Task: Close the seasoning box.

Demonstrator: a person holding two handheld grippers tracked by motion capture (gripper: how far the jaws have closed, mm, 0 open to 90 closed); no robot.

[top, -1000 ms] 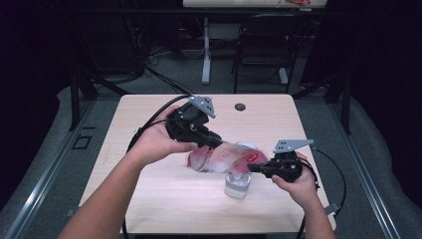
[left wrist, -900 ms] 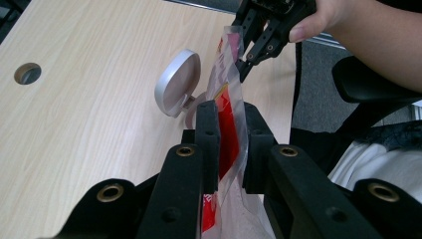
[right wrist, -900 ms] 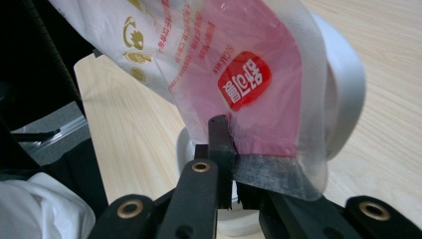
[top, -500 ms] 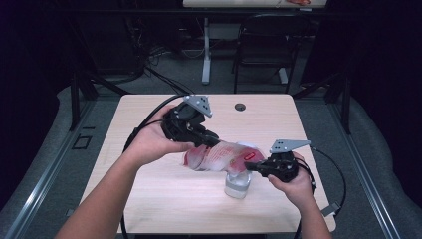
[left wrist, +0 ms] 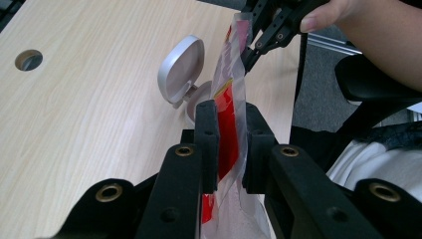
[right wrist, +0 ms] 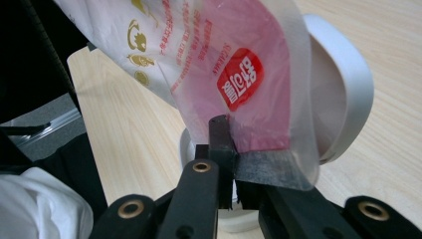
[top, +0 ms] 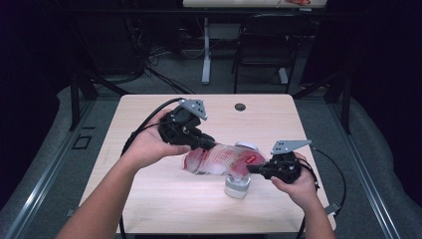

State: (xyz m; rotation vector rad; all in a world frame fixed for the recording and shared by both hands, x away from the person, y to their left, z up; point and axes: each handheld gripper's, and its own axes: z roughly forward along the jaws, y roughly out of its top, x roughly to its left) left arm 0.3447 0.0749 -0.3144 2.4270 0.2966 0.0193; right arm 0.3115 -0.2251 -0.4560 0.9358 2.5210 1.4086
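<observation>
Overhead, the left hand-held gripper [top: 211, 145] and the right hand-held gripper [top: 253, 169] carry a clear plastic bag [top: 219, 159] with red printing between them, each clamped on one end of it. The bag hangs slanted above the pale wooden surface [top: 149, 199], its lower end over a small clear jar [top: 237, 184] that stands near the surface's front right. A round white lid [top: 246, 146] shows just behind the bag.

Along the left hand-held gripper [left wrist: 230, 127], the two black jaws are closed on the bag [left wrist: 228, 104], pinching its red-printed edge between them. Farther off, the right hand-held gripper [left wrist: 247, 55] grips the bag's other end, and the hinged silver lid [left wrist: 181, 68] stands open beside the film.

Along the right hand-held gripper [right wrist: 229, 130], the jaws are shut on the bag's [right wrist: 239, 69] bottom edge, just under a red label. The white lid [right wrist: 348, 94] stands upright right behind the bag, and the jar's rim [right wrist: 186, 144] sits below it.
</observation>
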